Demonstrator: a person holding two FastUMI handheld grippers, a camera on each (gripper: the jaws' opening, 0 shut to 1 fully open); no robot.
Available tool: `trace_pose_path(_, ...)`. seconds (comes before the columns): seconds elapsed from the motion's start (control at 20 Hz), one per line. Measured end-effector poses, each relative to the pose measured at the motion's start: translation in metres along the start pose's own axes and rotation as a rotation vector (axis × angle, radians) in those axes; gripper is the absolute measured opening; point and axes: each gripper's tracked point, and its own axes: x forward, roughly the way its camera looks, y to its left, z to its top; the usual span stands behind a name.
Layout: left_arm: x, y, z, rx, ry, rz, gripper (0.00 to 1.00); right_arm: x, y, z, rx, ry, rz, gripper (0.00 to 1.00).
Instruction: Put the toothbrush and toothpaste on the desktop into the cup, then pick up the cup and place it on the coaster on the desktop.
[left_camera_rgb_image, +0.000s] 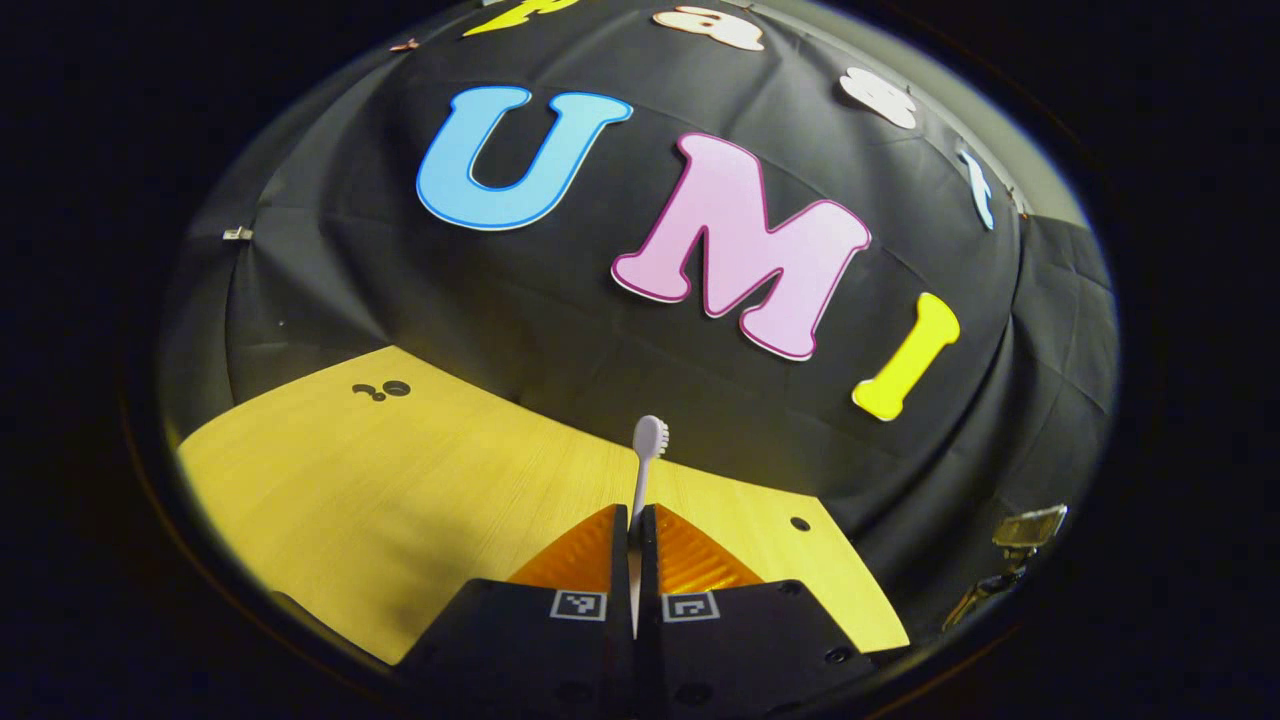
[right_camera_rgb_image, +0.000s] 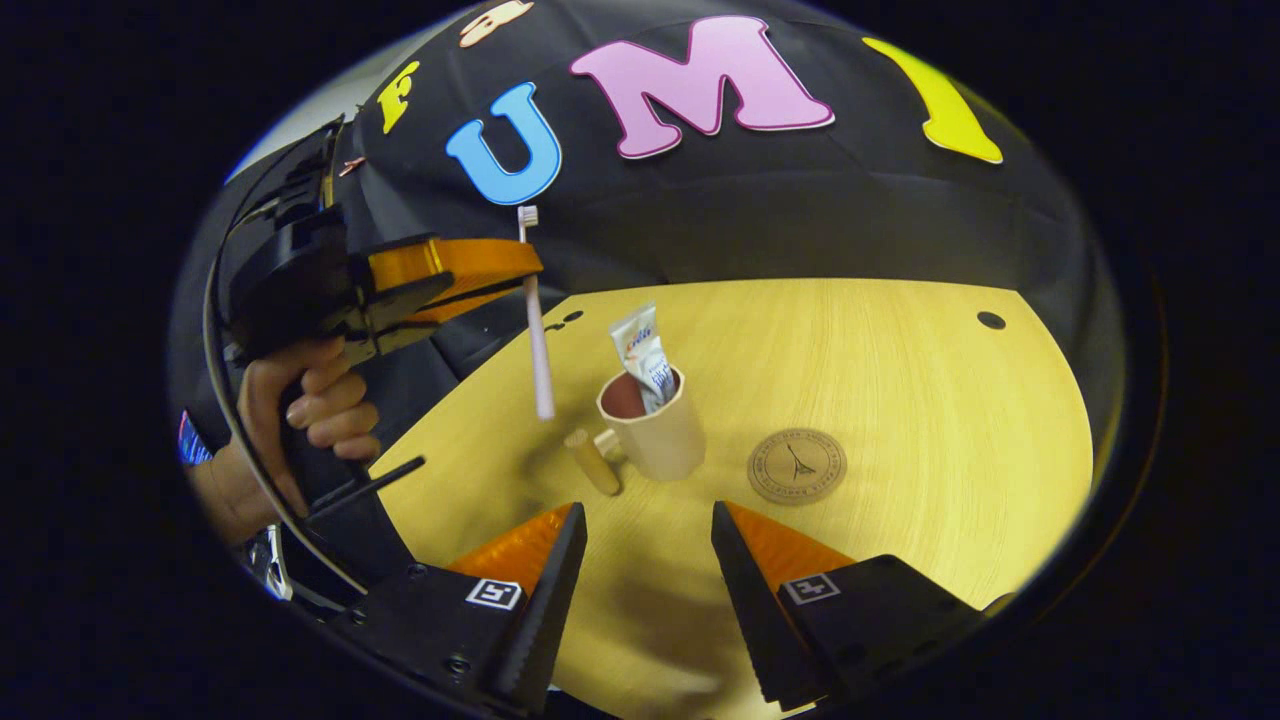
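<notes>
Pale plastic toothbrush (right_camera_rgb_image: 535, 320), pinched between the left gripper (right_camera_rgb_image: 520, 262) fingers, hangs upright at centre left of the right gripper view, upper left of the cup (right_camera_rgb_image: 660, 435) holding the toothpaste (right_camera_rgb_image: 642, 355). Right gripper (right_camera_rgb_image: 645, 545) fingers are spread, empty.

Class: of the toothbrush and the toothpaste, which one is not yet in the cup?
The toothbrush: the left claw holds it upright in the air, left of the cup. The toothpaste already stands inside the cup.
</notes>
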Motion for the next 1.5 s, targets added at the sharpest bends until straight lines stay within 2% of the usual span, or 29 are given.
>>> trace_pose_path(0.35, 0.041, 0.004, -0.02, 0.0, -0.04, 0.033, 0.06, -0.029, -0.029, 0.0, 0.022, -0.001, -0.055, 0.78)
trace_pose_path(0.55, 0.045, 0.009, -0.051, 0.014, -0.008, 0.066, 0.06, -0.043, -0.046, -0.001, 0.022, -0.003, -0.083, 0.78)
trace_pose_path(0.95, 0.047, 0.017, -0.066, 0.079, -0.015, 0.117, 0.07, -0.065, -0.065, 0.001, 0.005, -0.021, -0.122, 0.78)
trace_pose_path(1.15, 0.044, 0.017, -0.079, 0.113, 0.014, 0.105, 0.1, -0.07, -0.067, -0.003, 0.007, -0.021, -0.134, 0.78)
trace_pose_path(1.4, 0.033, 0.017, -0.108, 0.104, 0.094, 0.089, 0.13, -0.074, -0.064, -0.002, 0.013, -0.025, -0.14, 0.78)
trace_pose_path(1.45, 0.029, 0.016, -0.113, 0.104, 0.107, 0.082, 0.15, -0.074, -0.063, -0.002, 0.014, -0.025, -0.139, 0.79)
trace_pose_path(1.5, 0.023, 0.015, -0.115, 0.106, 0.119, 0.078, 0.23, -0.074, -0.062, -0.002, 0.015, -0.024, -0.137, 0.79)
